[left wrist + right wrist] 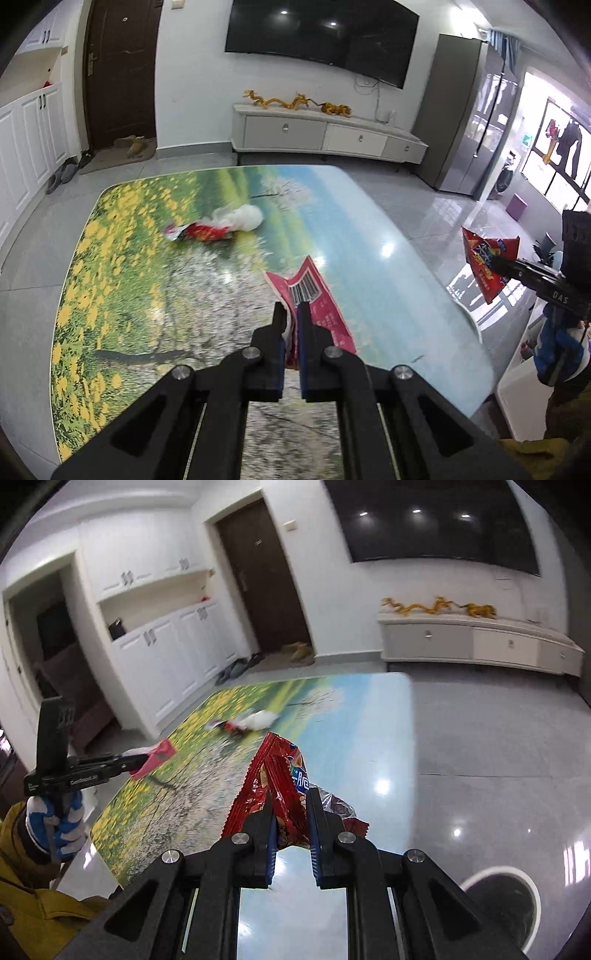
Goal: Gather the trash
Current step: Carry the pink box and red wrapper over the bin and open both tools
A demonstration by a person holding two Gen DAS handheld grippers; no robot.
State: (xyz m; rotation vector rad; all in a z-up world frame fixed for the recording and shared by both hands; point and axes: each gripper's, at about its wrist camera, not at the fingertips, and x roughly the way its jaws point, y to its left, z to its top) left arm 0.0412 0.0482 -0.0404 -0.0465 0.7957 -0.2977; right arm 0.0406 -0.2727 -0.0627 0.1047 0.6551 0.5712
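pinching lengthwise, left gripper holds pink wrapper; right gripper clamps upright red bag.

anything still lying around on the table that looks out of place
Yes: a crumpled red wrapper and a white wad of tissue lie touching, loose on the table. The pink wrapper and red snack bag are already held.

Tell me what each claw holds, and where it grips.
Left claw pinches the pink wrapper at its near end. Right claw grips the red bag near its lower edge.
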